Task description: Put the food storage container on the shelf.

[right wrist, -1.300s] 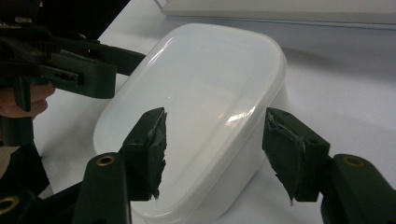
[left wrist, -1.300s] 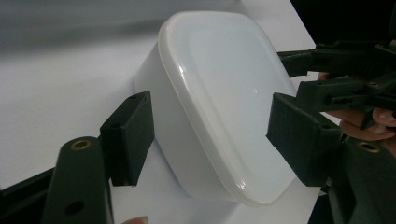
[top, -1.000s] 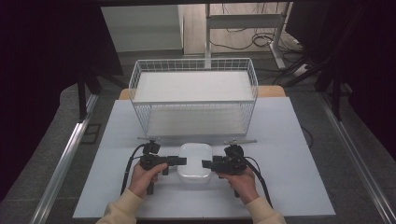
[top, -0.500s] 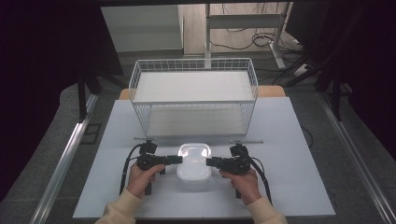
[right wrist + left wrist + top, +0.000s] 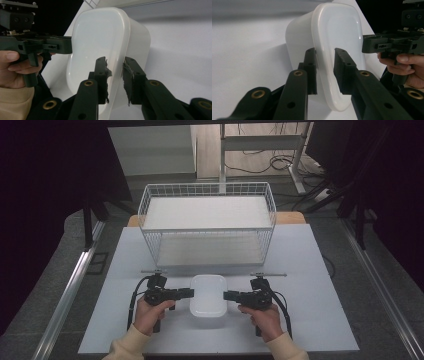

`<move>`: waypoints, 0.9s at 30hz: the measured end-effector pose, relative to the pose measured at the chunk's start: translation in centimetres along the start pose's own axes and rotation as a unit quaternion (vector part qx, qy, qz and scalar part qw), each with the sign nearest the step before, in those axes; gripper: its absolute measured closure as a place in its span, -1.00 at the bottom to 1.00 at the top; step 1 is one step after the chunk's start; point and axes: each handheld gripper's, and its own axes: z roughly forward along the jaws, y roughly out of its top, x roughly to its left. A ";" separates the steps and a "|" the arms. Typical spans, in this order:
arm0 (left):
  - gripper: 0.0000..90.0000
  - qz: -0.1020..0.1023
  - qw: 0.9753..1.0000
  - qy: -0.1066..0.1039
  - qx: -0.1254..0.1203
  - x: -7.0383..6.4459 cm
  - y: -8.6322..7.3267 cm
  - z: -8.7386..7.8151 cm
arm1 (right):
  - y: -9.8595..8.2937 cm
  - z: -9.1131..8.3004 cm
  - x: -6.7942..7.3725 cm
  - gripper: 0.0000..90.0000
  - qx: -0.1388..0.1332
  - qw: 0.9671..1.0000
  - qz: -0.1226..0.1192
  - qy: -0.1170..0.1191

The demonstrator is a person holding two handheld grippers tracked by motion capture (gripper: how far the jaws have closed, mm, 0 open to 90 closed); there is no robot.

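White tabletop (image 5: 320, 285) under dim room lighting carries our work, with a white wire basket (image 5: 207, 222) standing at its far side. Just in front of the basket, on the side nearest us, sits a white plastic container (image 5: 208, 294), upright on the table with its open top facing up. We hold a gripper in each hand, one on either side of it.

Our left gripper (image 5: 186, 293) reaches in from the container's left. In the left gripper view (image 5: 325, 70) its jaws are spread and straddle the rim, one jaw inside and one outside, with a gap showing on at least one side. Our right gripper (image 5: 227, 295) mirrors this from the container's right; in the right gripper view (image 5: 115, 80) its jaws are also spread astride the rim, not yet pinching.

We judge the main risk to be the smooth, thin wall. If one side clamps before the other, the light container may skid sideways. The worn, frayed pads on the right gripper could grip weakly. An uneven lift towards the basket may tilt the container or let it drop.
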 end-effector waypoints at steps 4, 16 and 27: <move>0.70 0.004 1.000 -0.002 -0.003 -0.3 -0.1 -0.3 | -0.1 -0.4 0.2 0.71 -0.002 1.000 -0.001 0.002; 0.75 0.018 1.000 0.001 -0.007 -0.7 -0.3 -0.6 | -0.2 -0.7 0.6 0.76 -0.005 1.000 -0.018 -0.005; 0.77 0.033 0.999 -0.009 -0.026 -1.6 0.0 -1.6 | 0.2 -1.6 1.6 0.76 -0.021 0.999 -0.044 -0.002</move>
